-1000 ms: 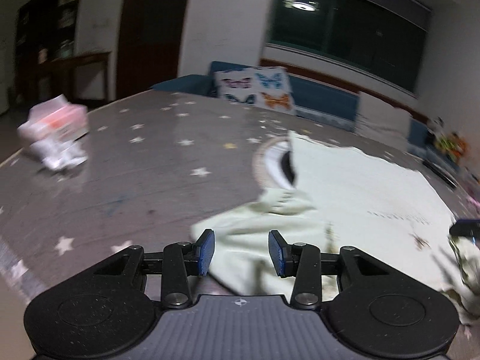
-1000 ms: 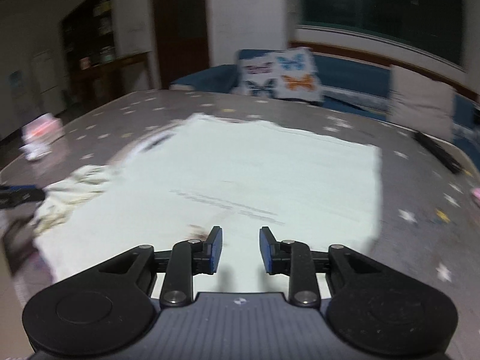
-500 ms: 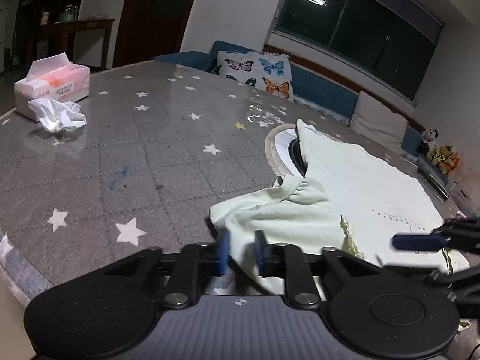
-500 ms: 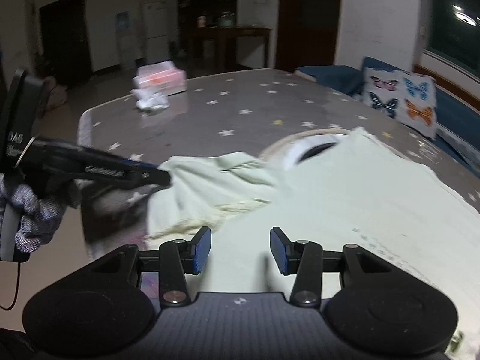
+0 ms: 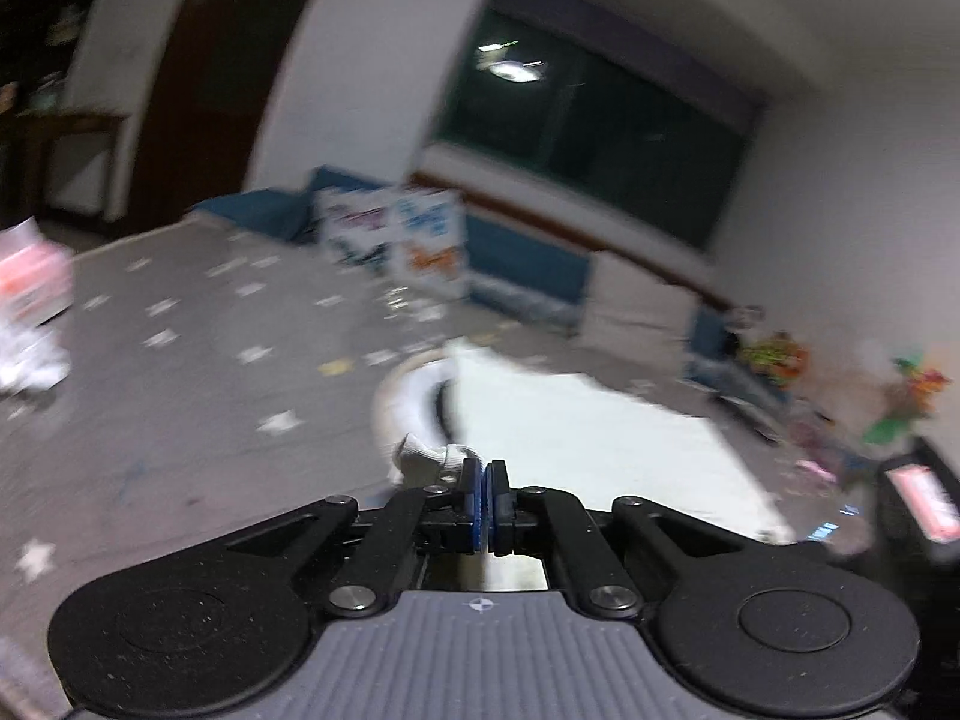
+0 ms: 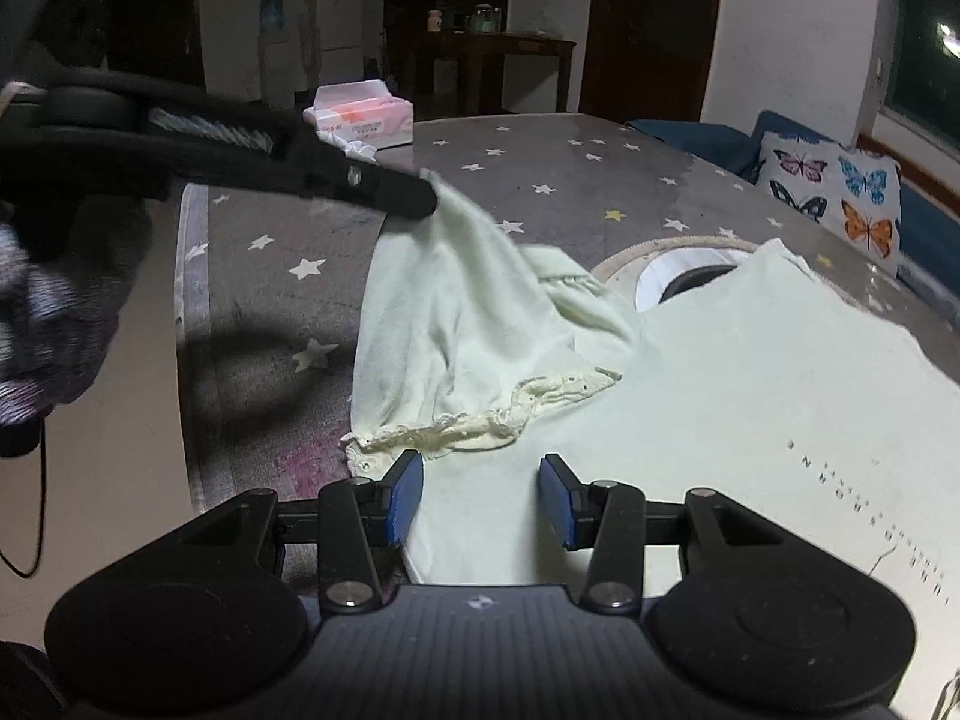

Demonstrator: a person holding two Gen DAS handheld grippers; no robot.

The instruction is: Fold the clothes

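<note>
A pale green shirt (image 6: 750,360) lies spread on the star-patterned table (image 6: 540,192). Its sleeve (image 6: 480,312), with a lace hem, is lifted at one corner. My left gripper (image 5: 486,504) is shut on that sleeve; in the right wrist view its black fingers (image 6: 384,186) pinch the raised corner above the table. The left wrist view is blurred and shows the shirt (image 5: 588,444) ahead. My right gripper (image 6: 480,498) is open and empty, low over the shirt's near edge beside the lace hem.
A tissue box (image 6: 360,114) with crumpled tissue stands at the table's far edge. A round white and black object (image 6: 678,264) lies partly under the shirt's collar. A butterfly cushion (image 6: 834,186) sits on a blue sofa beyond. The table's left edge (image 6: 186,324) is near.
My left gripper has closed on the sleeve and lifted its corner off the table. My right gripper has swung left to face the sleeve and stays open.
</note>
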